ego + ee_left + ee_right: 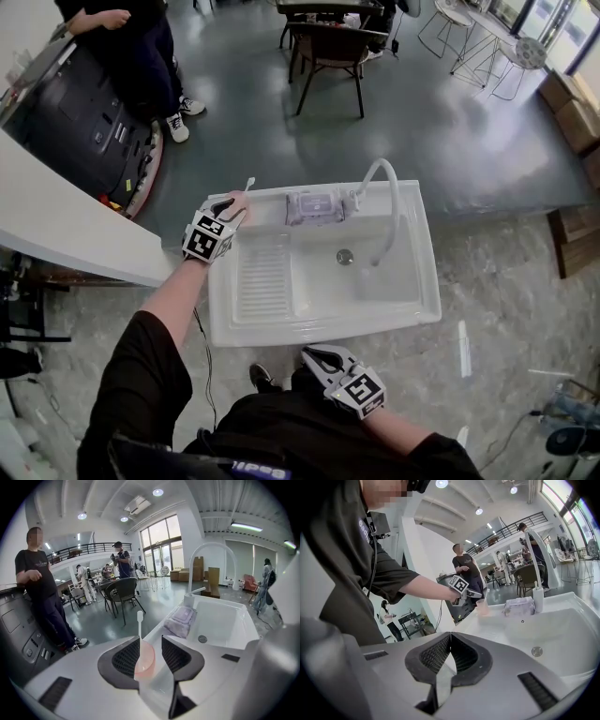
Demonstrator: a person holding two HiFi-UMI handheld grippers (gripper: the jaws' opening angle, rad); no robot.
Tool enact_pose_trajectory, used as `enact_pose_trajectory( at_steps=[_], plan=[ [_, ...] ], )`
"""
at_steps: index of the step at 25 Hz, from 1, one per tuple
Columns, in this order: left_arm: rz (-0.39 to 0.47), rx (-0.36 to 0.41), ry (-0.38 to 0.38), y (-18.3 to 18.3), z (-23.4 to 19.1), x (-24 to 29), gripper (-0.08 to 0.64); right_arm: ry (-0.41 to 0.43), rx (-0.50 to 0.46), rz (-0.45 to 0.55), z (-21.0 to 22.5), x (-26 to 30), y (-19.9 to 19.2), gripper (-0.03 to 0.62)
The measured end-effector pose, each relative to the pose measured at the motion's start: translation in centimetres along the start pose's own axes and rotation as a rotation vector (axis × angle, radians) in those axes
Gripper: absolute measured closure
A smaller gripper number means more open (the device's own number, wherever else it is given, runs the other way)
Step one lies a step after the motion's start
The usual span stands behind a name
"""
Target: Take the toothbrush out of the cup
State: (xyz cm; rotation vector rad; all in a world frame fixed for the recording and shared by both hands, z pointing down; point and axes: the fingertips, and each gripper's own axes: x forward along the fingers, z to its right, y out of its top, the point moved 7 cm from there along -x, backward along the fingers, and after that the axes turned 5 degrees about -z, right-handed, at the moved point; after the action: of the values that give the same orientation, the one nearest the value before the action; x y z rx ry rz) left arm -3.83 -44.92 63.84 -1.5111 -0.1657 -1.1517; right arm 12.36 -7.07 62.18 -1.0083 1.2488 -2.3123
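A translucent pink cup [144,660] stands on the back left corner of the white sink unit [319,328], with a white toothbrush [139,625] upright in it. In the head view the toothbrush [249,183] sticks up just beyond my left gripper [232,204]. In its own view the left gripper [150,641] is open, the cup sits between its jaw tips, and a gap shows on the right side. My right gripper [311,354] hangs low at the sink's front edge, close to my body. Its jaws [450,637] are shut with nothing in them.
A curved white faucet [389,202] and a pack of wipes [315,208] stand on the sink's back rim. Inside the basin are a ribbed washboard [262,277] and a drain [345,256]. A white counter [56,225] lies to the left. A person [131,47] stands beyond it, with chairs [328,47] further back.
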Motion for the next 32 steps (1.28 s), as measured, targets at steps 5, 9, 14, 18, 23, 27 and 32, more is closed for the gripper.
enact_pose_trajectory(
  at_steps=[5, 9, 14, 18, 23, 27, 32],
  plan=[
    [-0.045, 0.026, 0.013, 1.0, -1.0, 2.0, 0.426, 0.009, 0.005, 0.007, 0.7, 0.6, -0.2, 0.581],
    [-0.064, 0.037, 0.024, 1.7, -1.5, 3.4, 0.426, 0.011, 0.008, 0.009, 1.0, 0.8, -0.1, 0.581],
    [-0.084, 0.05, 0.04, 1.9, -1.9, 4.7, 0.428, 0.007, 0.028, 0.004, 1.1, 0.8, -0.1, 0.581],
    [-0.09, 0.065, 0.05, 1.8, -2.2, 5.6, 0.431, 0.003, 0.032, 0.002, 1.3, 0.7, -0.5, 0.581],
    [-0.102, 0.103, 0.072, 2.2, -2.1, 5.7, 0.526, -0.013, 0.034, -0.003, 1.3, 0.2, -1.0, 0.581],
    [-0.074, 0.132, 0.096, 3.1, -2.1, 4.9, 0.532, -0.035, 0.054, -0.006, 1.3, -0.5, -0.4, 0.581],
    [-0.029, 0.107, 0.111, 3.6, -2.0, 3.3, 0.532, -0.026, 0.032, 0.01, 0.8, -0.5, -0.7, 0.581]
  ],
)
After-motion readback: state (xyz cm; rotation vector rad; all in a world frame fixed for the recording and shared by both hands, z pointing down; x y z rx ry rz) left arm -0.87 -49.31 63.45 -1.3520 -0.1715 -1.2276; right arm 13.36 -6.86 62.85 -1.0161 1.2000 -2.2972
